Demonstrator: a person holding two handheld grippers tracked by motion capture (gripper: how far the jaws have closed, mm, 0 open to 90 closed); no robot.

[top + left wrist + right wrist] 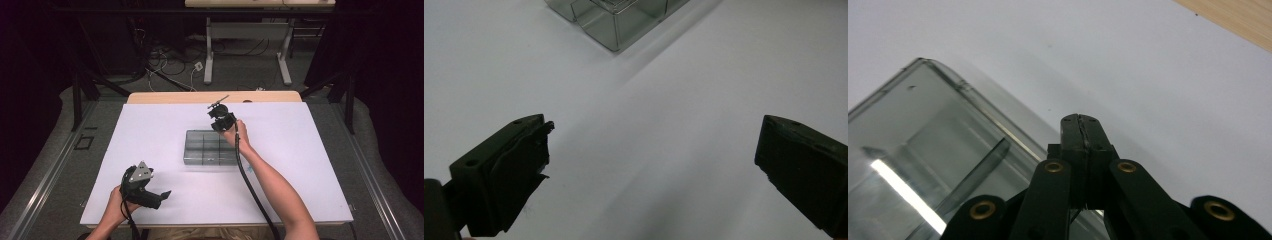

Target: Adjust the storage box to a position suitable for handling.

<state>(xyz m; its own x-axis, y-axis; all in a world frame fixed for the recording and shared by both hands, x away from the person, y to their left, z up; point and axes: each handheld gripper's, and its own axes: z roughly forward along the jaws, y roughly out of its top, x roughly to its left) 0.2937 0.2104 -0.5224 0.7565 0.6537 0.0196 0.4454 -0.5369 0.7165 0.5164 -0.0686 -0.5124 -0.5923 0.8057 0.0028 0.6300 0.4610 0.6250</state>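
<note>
The counter has a white top with a strip of light wood along its far edge. Sitting near the middle is a clear plastic organizer box, split into compartments. Behind it, on the floor, there's a tangle of cables and a white-legged desk.

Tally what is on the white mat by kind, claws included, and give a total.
Clear divided box: 1
Claws: 2, the left claw open near the mat's front, the right claw shut at the box's far edge
White mat itself: not counted
Total: 3
</note>
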